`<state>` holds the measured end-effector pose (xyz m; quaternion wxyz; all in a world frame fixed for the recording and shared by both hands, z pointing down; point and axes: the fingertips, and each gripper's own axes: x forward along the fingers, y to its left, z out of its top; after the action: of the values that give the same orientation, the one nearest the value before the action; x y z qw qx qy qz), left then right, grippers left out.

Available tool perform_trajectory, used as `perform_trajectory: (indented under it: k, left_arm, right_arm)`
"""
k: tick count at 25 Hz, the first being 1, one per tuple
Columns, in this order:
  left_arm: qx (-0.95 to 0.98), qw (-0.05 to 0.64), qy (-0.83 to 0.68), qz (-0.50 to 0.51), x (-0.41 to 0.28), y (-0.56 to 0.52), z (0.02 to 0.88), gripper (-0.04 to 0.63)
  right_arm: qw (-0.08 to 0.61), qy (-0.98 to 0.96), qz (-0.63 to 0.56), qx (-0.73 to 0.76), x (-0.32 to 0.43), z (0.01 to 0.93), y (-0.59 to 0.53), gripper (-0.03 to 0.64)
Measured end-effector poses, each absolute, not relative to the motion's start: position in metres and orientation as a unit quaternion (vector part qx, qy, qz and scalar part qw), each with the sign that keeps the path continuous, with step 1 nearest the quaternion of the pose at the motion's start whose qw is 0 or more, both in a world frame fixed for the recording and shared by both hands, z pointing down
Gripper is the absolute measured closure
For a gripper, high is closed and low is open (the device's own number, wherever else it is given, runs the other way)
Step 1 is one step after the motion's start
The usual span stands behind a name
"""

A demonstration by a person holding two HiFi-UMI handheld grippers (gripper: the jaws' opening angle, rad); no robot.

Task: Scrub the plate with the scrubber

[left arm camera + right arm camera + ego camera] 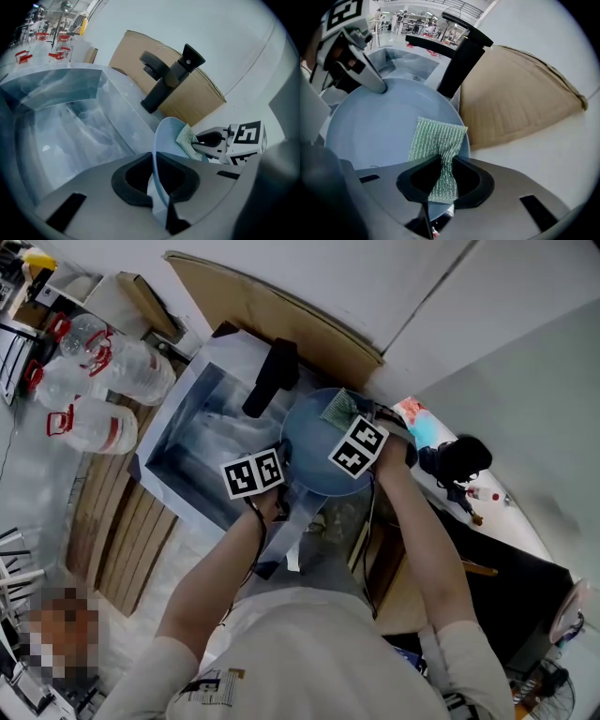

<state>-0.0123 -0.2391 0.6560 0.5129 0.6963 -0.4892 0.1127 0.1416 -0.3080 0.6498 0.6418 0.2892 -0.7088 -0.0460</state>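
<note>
A pale blue plate (314, 451) is held over the right edge of the sink. My left gripper (157, 194) is shut on the plate's rim (153, 159), seen edge-on between its jaws. My right gripper (440, 187) is shut on a green mesh scrubber (436, 145), which lies flat against the plate's face (375, 131) near its right rim. In the head view the scrubber (337, 409) shows at the plate's far edge, beside the right gripper's marker cube (359, 446). The left gripper's cube (253, 472) sits at the plate's left.
A steel sink basin (202, 442) lined with clear plastic lies to the left, with a black faucet (272, 376) at its far rim. Cardboard (520, 103) leans on the wall behind. Large water bottles (89, 423) stand on the floor at left. A white counter (534, 159) runs right.
</note>
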Motion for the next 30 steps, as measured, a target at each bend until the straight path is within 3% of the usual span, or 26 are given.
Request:
perform_trajectory:
  k: [6,12,22,27,30]
  left_arm:
    - [0.695,0.514,-0.491,0.111,-0.012,-0.242,0.657,0.566]
    - [0.695,0.521,-0.482,0.116,-0.005,-0.237,0.656,0.565]
    - [0.698,0.515,-0.487,0.108,-0.011,-0.239,0.656,0.565]
    - [0.695,0.511,-0.494,0.106,-0.012,-0.242,0.655,0.565]
    - [0.693,0.510,-0.499,0.104,-0.013,-0.243,0.655,0.565]
  right_arm:
    - [0.636,-0.750,0.012,0.182,0.137,0.652,-0.225,0.508]
    - [0.613,-0.774,-0.040,0.152,0.087,0.658,-0.184,0.505]
    - [0.599,-0.773,-0.084,0.189,0.054,0.657,-0.257,0.503]
    - [0.565,-0.770,-0.042,0.292,0.085,0.651,-0.306,0.508]
    - [0.587,-0.743,-0.044,0.319,0.117,0.649,-0.318,0.509]
